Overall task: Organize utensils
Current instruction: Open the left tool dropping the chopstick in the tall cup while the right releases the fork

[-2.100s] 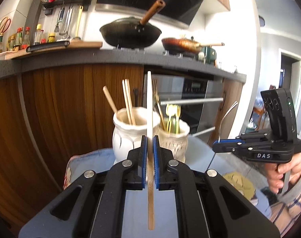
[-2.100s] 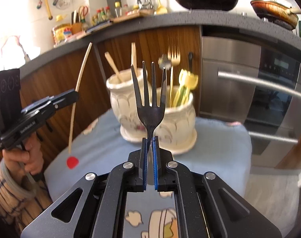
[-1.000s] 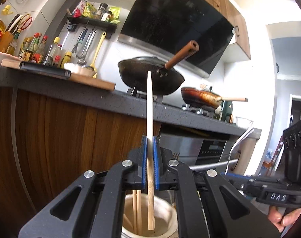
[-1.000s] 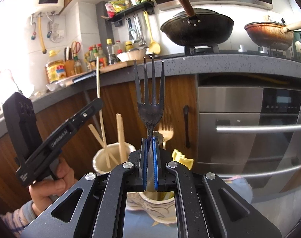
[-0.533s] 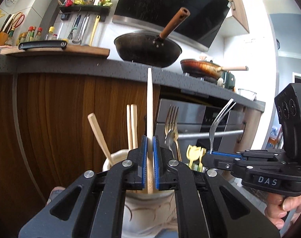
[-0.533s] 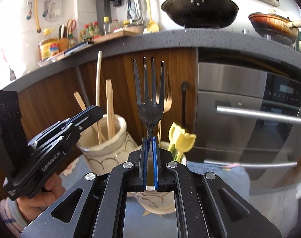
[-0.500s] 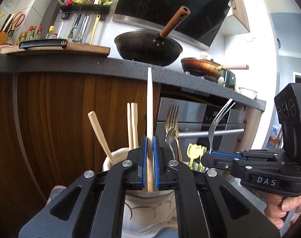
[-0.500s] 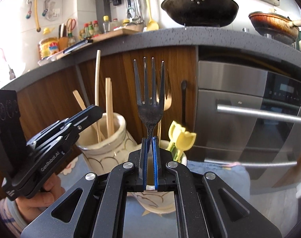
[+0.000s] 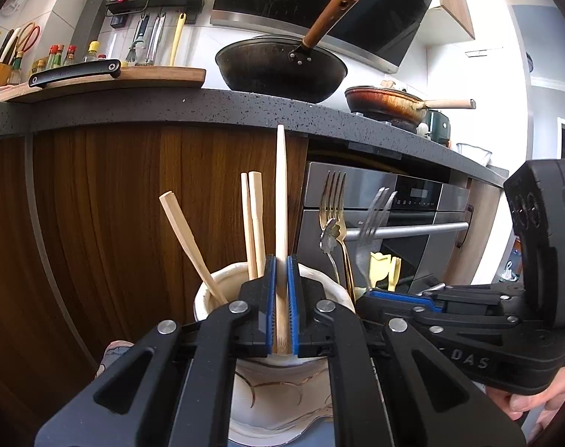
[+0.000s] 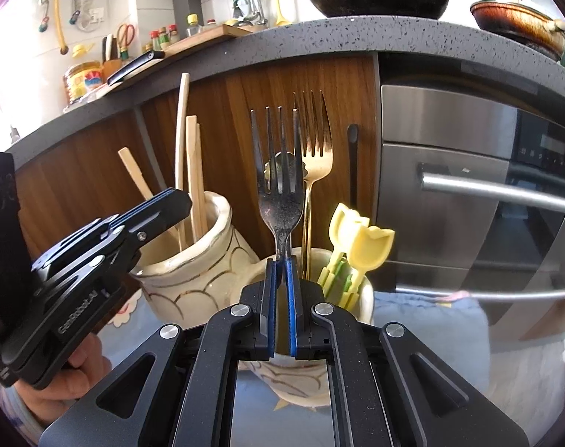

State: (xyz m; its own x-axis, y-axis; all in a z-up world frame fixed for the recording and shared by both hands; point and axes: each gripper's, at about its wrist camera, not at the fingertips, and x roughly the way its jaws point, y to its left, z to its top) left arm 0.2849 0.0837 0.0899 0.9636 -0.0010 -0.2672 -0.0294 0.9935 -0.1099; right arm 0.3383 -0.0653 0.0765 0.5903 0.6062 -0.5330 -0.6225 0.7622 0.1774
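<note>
Now that both tools have dropped into their pots, left gripper clamps the pale wooden chopstick inside the cream ceramic jar, right gripper pinches the dark metal fork, release pending.

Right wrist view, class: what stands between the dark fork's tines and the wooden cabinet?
A gold fork and a flower-shaped utensil end, standing just behind the dark fork in the right wrist view.

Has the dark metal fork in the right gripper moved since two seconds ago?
Yes. The dark metal fork went down toward the cream ceramic cup.
</note>
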